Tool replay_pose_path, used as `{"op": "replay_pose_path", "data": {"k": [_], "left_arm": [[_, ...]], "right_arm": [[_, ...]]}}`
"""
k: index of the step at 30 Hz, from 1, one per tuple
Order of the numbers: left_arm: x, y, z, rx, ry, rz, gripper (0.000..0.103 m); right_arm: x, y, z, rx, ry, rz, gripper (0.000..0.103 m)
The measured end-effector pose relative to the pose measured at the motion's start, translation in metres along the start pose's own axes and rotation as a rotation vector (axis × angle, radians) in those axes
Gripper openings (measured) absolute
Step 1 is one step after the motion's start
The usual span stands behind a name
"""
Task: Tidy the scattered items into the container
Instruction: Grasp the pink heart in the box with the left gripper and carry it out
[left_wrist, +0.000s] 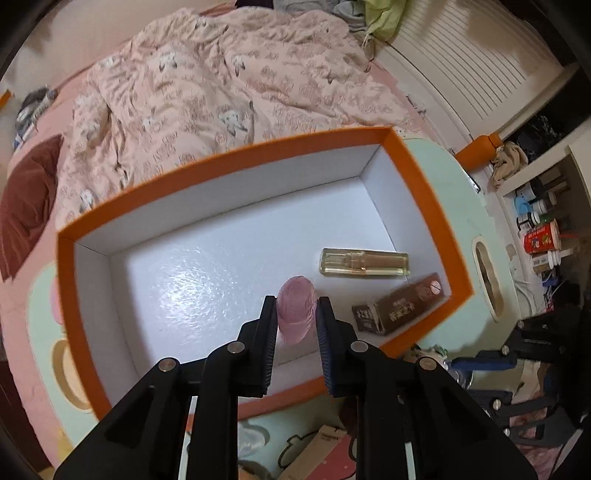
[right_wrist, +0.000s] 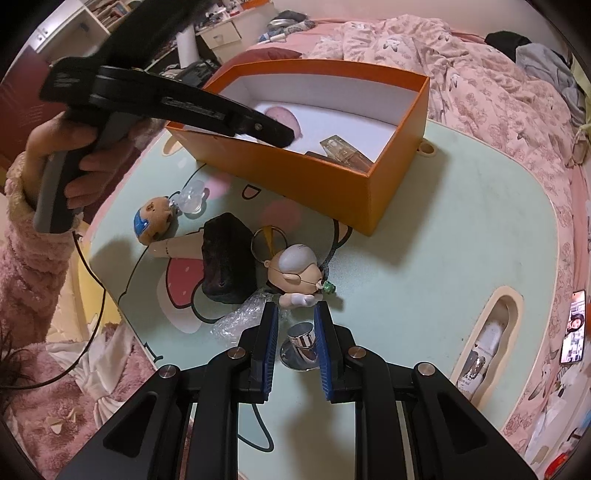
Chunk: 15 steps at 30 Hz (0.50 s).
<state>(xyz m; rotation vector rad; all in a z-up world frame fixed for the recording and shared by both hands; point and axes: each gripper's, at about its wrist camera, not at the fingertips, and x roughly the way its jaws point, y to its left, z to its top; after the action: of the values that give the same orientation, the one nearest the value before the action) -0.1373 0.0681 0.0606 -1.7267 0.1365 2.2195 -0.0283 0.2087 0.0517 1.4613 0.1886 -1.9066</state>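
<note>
The orange box with a white inside stands on the pale green table. In it lie a clear yellowish bottle and a brown carton. My left gripper is over the box, shut on a pink translucent piece. In the right wrist view the left gripper reaches into the box. My right gripper is open, its jaws on either side of a shiny chrome cap. Ahead lie a grey-haired figurine, a dark rock-like block and a doll head.
A bed with a pink patterned quilt lies behind the table. Crumpled clear wrap, a clear plastic piece and a tan box lie on the table. A slot cuts the table's right side. Shelves with jars stand at right.
</note>
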Motion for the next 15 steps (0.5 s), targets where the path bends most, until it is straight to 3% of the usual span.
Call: {"op": "replay_pose_path", "data": {"k": [6,11,15], "left_arm": [[-0.034,-0.009,-0.015,0.064,-0.088,0.069,0.022],[-0.063,-0.018,-0.046,0.109,-0.157,0.069,0.022],[-0.071,-0.025,-0.078,0.135,-0.169,0.066,0.022]], "right_arm": [[-0.001,0.001,0.000,-0.007,-0.006,0.004,0.019],[-0.002,0.000,0.000,-0.005,-0.008,0.013,0.019],[-0.003,0.000,0.000,-0.004,-0.010,0.008,0.019]]}}
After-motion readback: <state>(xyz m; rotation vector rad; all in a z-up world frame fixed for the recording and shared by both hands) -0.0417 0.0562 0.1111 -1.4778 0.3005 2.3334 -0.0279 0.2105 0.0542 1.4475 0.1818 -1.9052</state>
